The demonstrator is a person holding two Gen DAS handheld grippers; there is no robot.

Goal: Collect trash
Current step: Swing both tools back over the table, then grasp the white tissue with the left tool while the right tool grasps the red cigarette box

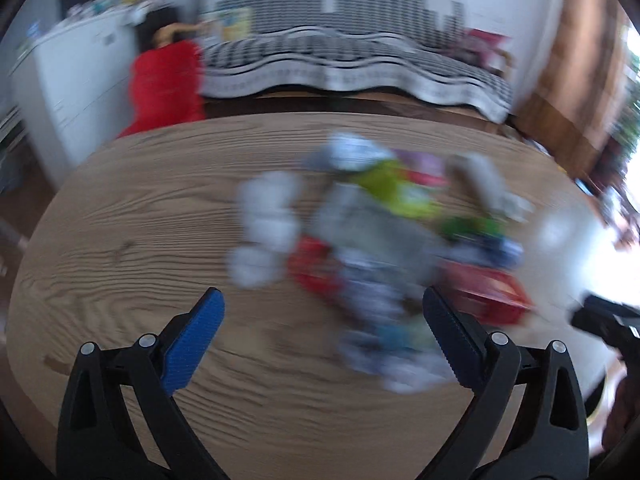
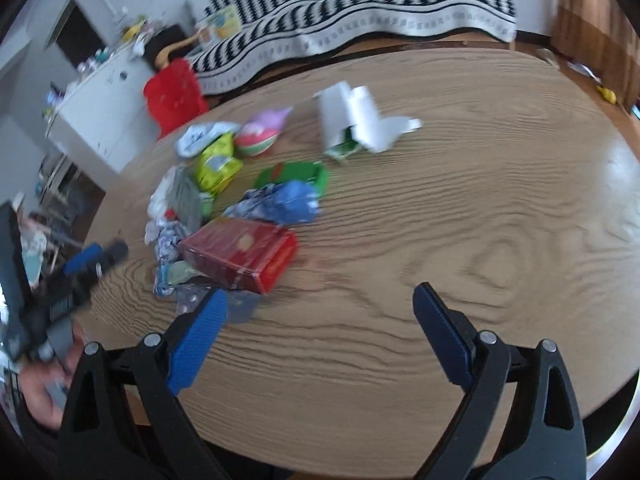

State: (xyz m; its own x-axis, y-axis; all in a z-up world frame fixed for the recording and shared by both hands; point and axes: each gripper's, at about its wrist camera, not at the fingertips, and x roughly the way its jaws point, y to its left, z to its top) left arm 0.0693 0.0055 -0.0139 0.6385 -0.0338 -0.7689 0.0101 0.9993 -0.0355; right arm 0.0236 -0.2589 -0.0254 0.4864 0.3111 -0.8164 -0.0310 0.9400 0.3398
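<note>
A pile of trash point(image 1: 376, 240) lies on the round wooden table point(image 1: 140, 220), badly blurred in the left wrist view. In the right wrist view I make out a red box point(image 2: 244, 254), a crumpled blue wrapper point(image 2: 286, 202), a green box point(image 2: 296, 174), a yellow-green packet point(image 2: 218, 164), a pink and red wrapper point(image 2: 260, 134) and a torn white carton point(image 2: 356, 120). My left gripper point(image 1: 324, 308) is open just in front of the pile. My right gripper point(image 2: 320, 300) is open with bare table between its fingers, to the right of the red box. The left gripper point(image 2: 86, 268) shows at the left edge.
A sofa with a black and white cover point(image 1: 344, 56) stands behind the table. A red cloth point(image 1: 168, 84) hangs beside a white cabinet point(image 1: 76, 80) at the left. A blister pack point(image 2: 192, 300) lies at the near side of the pile. A wooden door point(image 1: 580, 60) is at the right.
</note>
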